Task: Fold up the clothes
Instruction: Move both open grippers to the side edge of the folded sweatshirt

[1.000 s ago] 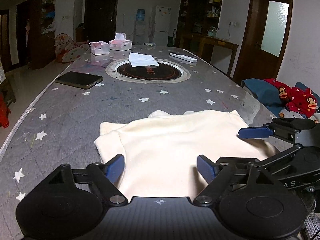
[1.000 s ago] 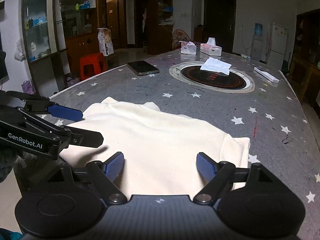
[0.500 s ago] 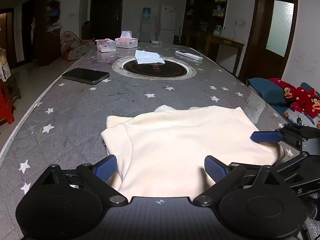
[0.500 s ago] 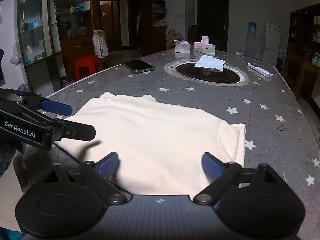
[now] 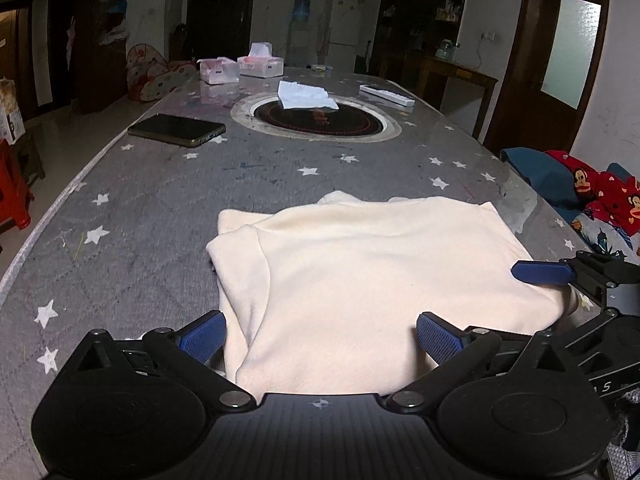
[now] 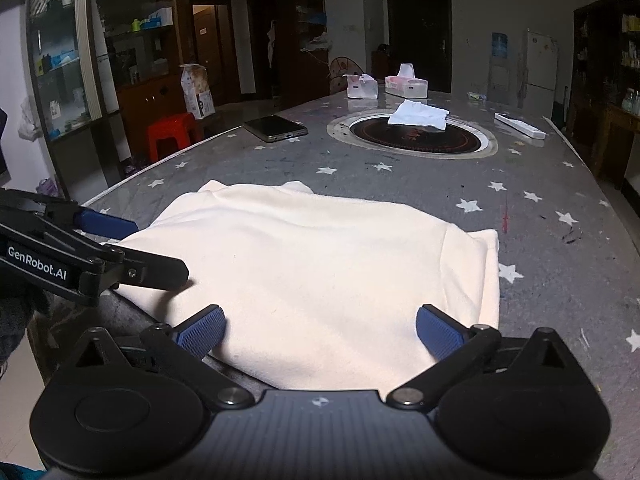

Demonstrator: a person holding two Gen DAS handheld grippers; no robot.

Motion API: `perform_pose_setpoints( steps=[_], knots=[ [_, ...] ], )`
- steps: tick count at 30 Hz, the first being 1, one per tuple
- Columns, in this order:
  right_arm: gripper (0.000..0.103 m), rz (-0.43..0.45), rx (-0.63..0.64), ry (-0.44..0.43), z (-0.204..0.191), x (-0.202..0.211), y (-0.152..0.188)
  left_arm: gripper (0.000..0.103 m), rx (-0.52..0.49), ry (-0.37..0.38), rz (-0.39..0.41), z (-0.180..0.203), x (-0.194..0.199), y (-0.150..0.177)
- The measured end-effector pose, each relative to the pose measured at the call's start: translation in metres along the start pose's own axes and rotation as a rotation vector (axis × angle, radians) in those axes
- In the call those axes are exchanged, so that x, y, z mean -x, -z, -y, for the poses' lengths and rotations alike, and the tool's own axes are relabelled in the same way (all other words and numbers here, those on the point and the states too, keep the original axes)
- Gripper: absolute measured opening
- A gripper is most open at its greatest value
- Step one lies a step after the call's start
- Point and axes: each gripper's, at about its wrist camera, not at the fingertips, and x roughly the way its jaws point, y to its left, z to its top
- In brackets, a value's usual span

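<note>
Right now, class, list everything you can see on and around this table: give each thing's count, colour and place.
garment: one, cream, folded, near table edge, between both grippers
table: one, grey with white stars
phone: one, dark, left side of table
round inset: one, black with pale ring, table centre
loose tissue: one, white, on the inset
tissue boxes: two, pinkish white, far end
remote: one, white, far right
stool: one, red, on floor beside table
monkey-print fabric: one, red, right of table
left hand-held gripper: one, black with blue pads, open
right hand-held gripper: one, black with blue pads, open
</note>
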Motion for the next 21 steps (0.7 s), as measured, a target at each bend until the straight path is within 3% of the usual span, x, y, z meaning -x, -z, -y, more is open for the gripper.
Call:
perform_pose_setpoints(
  steps=[21],
  knots=[
    [0.103, -0.012, 0.01, -0.002, -0.002, -0.003, 0.001, 0.103, 0.068, 0.0, -0.019, -0.022, -0.005, -0.003]
  ],
)
